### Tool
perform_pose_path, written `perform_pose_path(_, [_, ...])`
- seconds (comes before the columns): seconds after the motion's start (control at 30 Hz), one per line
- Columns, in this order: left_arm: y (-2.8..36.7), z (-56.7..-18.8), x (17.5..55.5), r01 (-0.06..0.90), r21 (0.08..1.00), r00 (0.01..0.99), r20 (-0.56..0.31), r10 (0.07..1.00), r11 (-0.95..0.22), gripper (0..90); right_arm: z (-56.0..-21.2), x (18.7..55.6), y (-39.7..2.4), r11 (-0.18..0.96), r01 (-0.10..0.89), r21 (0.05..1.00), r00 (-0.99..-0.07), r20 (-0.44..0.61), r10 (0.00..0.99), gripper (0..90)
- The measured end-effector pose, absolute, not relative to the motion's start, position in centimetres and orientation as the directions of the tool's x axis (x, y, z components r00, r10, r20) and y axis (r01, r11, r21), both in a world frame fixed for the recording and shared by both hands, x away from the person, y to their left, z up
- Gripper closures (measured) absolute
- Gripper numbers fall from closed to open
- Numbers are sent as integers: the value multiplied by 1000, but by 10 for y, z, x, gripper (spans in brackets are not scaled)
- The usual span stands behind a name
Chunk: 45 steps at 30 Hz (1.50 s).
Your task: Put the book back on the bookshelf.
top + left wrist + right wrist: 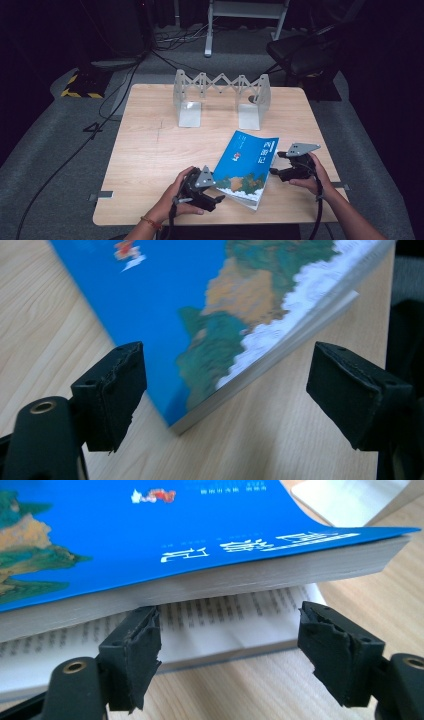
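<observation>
A thick book with a blue cover (247, 165) lies on the wooden table (150, 150), near its front right. In the left gripper view the book's near corner (200, 405) sits between the two pads (117, 390), which stand apart from it. My left gripper (219, 198) is open at the book's lower left corner. My right gripper (276, 164) is open at the book's right edge. In the right gripper view the book (200, 530) is parted, its upper block of pages raised above printed pages (225, 615). The right gripper (227, 630) faces that gap, and its left pad (140, 630) is just under the raised block.
A metal expanding book rack (220, 95) with two upright end plates stands at the table's back middle. A dark chair (300, 50) and cables lie on the floor beyond. The table's front edge runs close under both hands.
</observation>
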<state>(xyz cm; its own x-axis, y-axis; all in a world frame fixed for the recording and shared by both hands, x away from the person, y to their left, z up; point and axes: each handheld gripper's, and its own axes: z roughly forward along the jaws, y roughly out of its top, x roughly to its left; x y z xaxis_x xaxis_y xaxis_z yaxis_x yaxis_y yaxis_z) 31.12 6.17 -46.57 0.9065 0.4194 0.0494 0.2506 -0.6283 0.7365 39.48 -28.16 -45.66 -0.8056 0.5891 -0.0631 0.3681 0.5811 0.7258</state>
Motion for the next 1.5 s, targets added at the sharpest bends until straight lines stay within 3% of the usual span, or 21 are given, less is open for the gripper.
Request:
perform_pose_path(0.43, [13, -478, 305, 208, 722, 937, 46, 347, -660, 169, -442, 398, -270, 549, 358, 755, -799, -56, 598, 260])
perform_pose_path(0.83, [-13, -484, 299, 205, 750, 888, 127, 442, -628, 162, -434, 400, -260, 530, 358, 769, -794, -47, 606, 259])
perform_pose_path(1.03, [-8, -482, 300, 183, 769, 881, 148, 449, -612, 299, -436, 400, -261, 512, 365, 778, -787, -37, 616, 251])
perform_pose_path(1.17, [-1, -474, 295, 123, 772, 885, 198, 421, -623, 515, -439, 401, -263, 506, 375, 776, -777, -34, 629, 251])
perform_pose_path(1.27, [5, -469, 295, 130, 786, 883, 186, 431, -605, 630, -441, 402, -266, 501, 382, 777, -776, -25, 631, 251])
perform_pose_path(1.5, [20, -457, 306, 162, 809, 891, 126, 435, -566, 740, -450, 401, -288, 484, 409, 773, -791, 37, 610, 263])
